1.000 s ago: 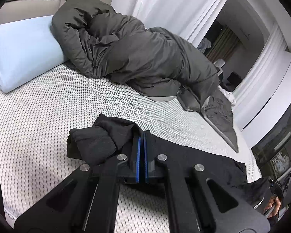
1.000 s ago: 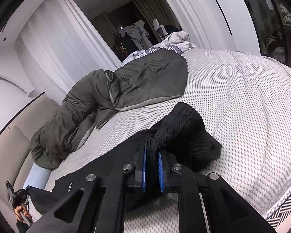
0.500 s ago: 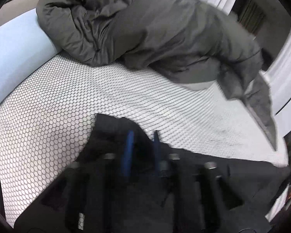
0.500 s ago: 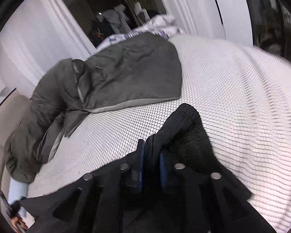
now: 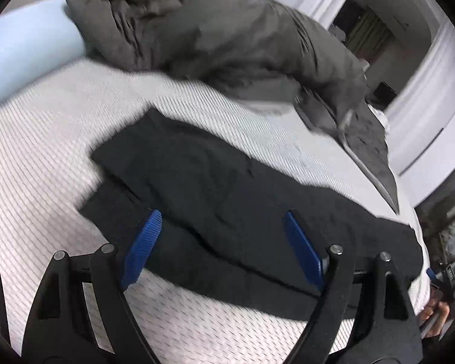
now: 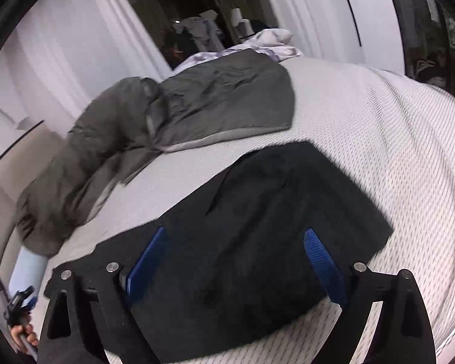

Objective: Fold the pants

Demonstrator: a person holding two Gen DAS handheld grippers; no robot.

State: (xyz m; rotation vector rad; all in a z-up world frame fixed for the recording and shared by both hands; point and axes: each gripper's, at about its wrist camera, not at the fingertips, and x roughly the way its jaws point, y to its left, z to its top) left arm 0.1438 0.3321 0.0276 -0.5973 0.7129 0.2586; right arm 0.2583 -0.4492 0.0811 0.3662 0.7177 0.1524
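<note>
Black pants [image 5: 215,194] flat on the mattress [image 5: 45,139] mid-frame, long axis lower right to upper left, left gripper [image 5: 224,242] and right gripper [image 6: 236,257] both spread wide, empty, one over each end.

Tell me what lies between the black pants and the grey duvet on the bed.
Only bare mattress: a pale strip separates the pants from the duvet, seen in both wrist views.
</note>
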